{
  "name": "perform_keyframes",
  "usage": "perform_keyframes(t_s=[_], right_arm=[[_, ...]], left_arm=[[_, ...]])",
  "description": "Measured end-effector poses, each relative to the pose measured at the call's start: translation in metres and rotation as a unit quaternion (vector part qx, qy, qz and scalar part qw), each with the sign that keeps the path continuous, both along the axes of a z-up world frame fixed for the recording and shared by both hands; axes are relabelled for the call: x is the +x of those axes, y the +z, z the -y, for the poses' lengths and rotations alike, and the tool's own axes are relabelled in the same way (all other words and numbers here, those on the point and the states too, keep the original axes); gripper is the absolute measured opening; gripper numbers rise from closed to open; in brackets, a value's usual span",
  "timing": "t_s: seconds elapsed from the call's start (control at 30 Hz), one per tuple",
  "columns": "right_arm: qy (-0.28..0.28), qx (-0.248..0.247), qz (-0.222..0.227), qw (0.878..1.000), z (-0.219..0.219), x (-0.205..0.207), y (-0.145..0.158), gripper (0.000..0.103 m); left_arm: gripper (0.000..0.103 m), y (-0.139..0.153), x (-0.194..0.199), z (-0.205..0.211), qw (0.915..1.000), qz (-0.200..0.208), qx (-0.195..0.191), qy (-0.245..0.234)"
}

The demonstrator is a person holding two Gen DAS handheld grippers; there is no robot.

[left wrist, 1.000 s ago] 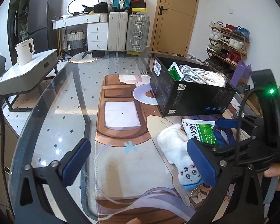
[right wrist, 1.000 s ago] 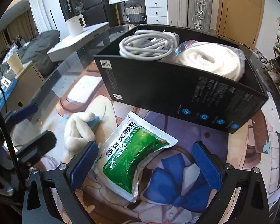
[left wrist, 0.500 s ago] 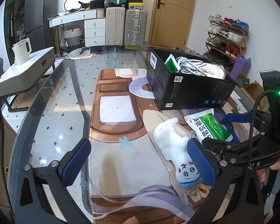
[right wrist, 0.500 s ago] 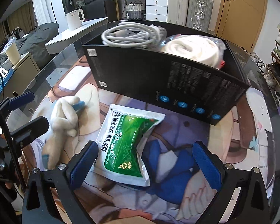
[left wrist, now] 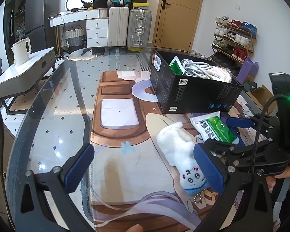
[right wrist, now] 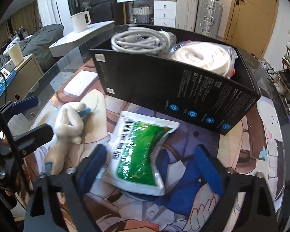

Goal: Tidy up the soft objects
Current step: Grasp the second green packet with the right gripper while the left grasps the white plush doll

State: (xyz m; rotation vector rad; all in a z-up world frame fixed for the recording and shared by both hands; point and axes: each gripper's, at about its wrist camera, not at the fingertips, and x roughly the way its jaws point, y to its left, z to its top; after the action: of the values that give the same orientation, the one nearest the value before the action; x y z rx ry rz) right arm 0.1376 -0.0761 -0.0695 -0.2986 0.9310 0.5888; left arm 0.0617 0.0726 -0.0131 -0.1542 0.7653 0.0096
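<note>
Plush toy [left wrist: 180, 154] on mat, beside L claw [left wrist: 145, 171] | green pouch [right wrist: 139, 152] btwn R claw [right wrist: 150, 172] pads | both claws released

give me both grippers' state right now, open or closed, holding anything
Left gripper: open, holding nothing; the white plush toy lies by its right finger.
Right gripper: open, straddling the green pouch, not clamped on it.

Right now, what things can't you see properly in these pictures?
- Left wrist view: the white plush toy has one side of its face covered by the left hand-held gripper pad.
- Left wrist view: the green packet is partly hidden by the right hand-held gripper.
- Right wrist view: the packet's printing is blurred, unreadable.
- Both views: the black box walls hide whatever lies beneath the white cable and white roll.
</note>
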Motion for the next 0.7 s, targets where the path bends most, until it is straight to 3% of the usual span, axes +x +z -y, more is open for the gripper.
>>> perform_keyframes(t_s=[0.1,0.23,0.7], right_arm=[[0.012,0.009,0.008,1.0,0.004,-0.007,0.002,0.057],[0.012,0.02,0.008,1.0,0.015,-0.013,0.004,0.045],[0.015,0.047,0.016,0.999,0.052,-0.029,0.006,0.033]], left_arm=[[0.103,-0.001,0.0,-0.001,1.0,-0.004,-0.007,0.002],[0.103,-0.002,0.003,-0.001,0.9999,-0.012,-0.01,-0.005],[0.103,-0.003,0.005,0.003,0.9997,-0.021,-0.001,-0.01]])
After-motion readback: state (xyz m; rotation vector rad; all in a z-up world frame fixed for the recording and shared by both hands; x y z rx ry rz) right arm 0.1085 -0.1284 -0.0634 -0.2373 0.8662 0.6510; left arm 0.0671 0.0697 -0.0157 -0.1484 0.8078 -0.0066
